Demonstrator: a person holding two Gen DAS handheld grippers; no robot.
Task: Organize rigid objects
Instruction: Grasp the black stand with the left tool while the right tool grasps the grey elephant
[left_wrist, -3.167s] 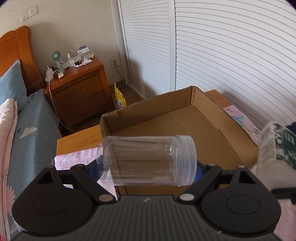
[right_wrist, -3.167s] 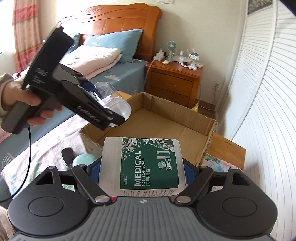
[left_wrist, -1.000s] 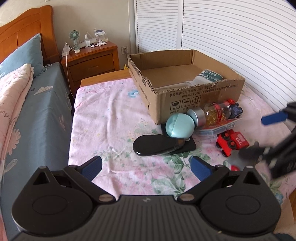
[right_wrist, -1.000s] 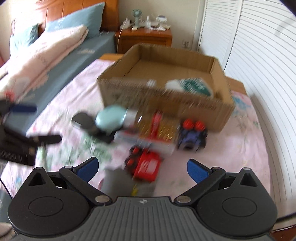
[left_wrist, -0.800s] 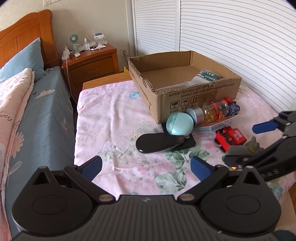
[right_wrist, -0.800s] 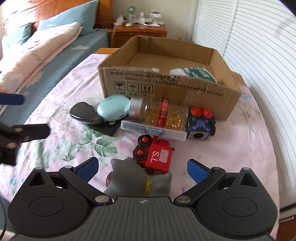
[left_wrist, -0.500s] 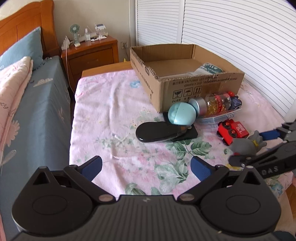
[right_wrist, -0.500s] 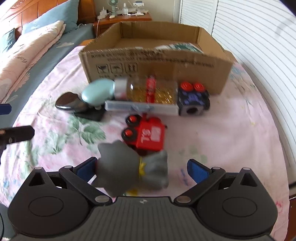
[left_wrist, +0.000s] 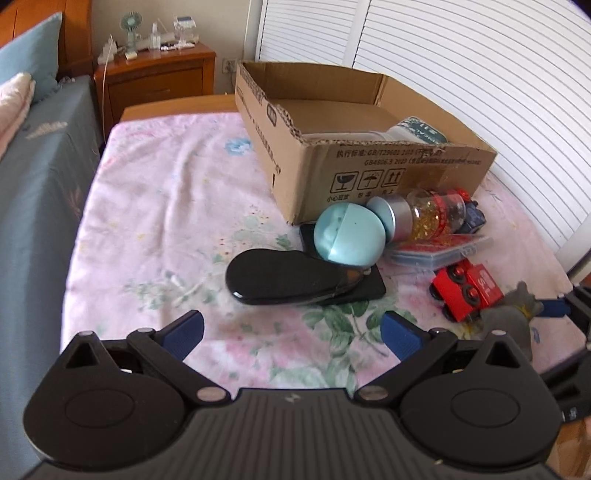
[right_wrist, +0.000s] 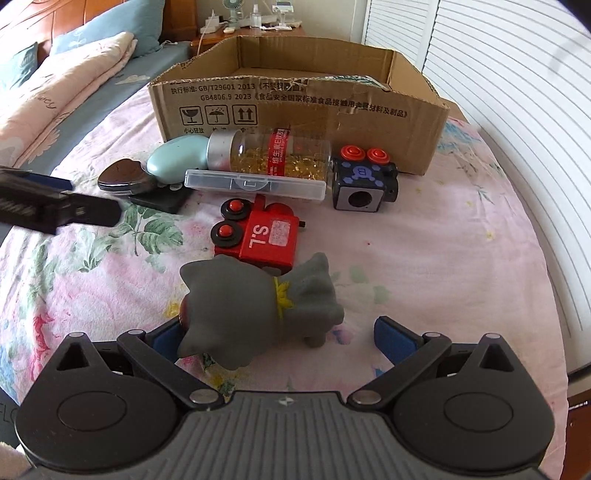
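A cardboard box (left_wrist: 373, 184) (right_wrist: 295, 107) stands on the flowered cloth and holds a clear jar and a cotton swab tub (left_wrist: 419, 129). In front of it lie a black glossy case (left_wrist: 284, 277), a teal egg-shaped case (left_wrist: 349, 234), a capsule bottle (right_wrist: 271, 153), a clear flat plastic box (right_wrist: 255, 184), a red toy train (right_wrist: 258, 236), a dark cube toy (right_wrist: 364, 181) and a grey cat toy (right_wrist: 255, 310). My left gripper (left_wrist: 291, 332) is open and empty, short of the black case. My right gripper (right_wrist: 284, 338) is open with the grey cat toy between its fingers.
A bed with blue sheet and pink quilt (right_wrist: 48, 92) runs along the left. A wooden nightstand (left_wrist: 155, 77) with a small fan stands behind. White louvred doors (left_wrist: 480, 74) line the right side. The table edge (right_wrist: 576, 387) is near on the right.
Both grippers let go of the jar and swab tub, now in the box, and pulled back open. The right gripper has moved down around the grey cat toy; the left came closer to the black case.
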